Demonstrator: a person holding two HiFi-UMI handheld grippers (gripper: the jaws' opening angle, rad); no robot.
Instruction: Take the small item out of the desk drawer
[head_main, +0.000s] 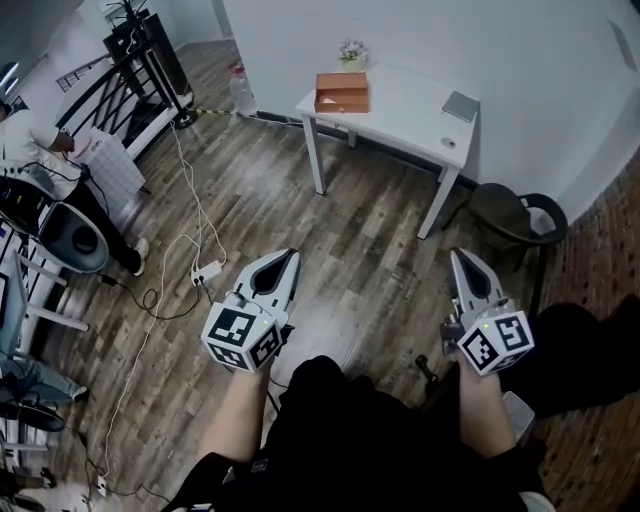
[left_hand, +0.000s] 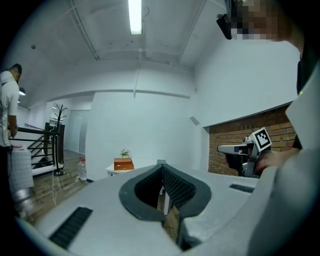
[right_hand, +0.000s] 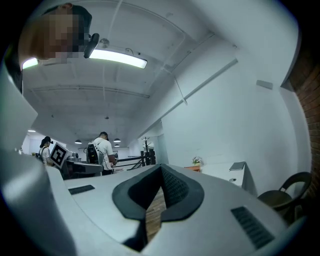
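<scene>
A white desk (head_main: 405, 112) stands across the room by the far wall. On its left end sits a small orange-brown drawer box (head_main: 342, 92), also visible in the left gripper view as the drawer box (left_hand: 123, 163). Its drawer is closed as far as I can see. My left gripper (head_main: 289, 256) and right gripper (head_main: 459, 257) are held level over the wooden floor, well short of the desk. Both are shut with nothing between the jaws, as the left gripper (left_hand: 161, 164) and right gripper (right_hand: 161, 168) views confirm. No small item shows.
A flower pot (head_main: 352, 52), a grey notebook (head_main: 461, 106) and a small round object (head_main: 447, 142) share the desk. A dark chair (head_main: 515, 213) stands to its right. A power strip (head_main: 207, 272) with cables lies on the floor at left. A person (head_main: 40, 150) stands at far left.
</scene>
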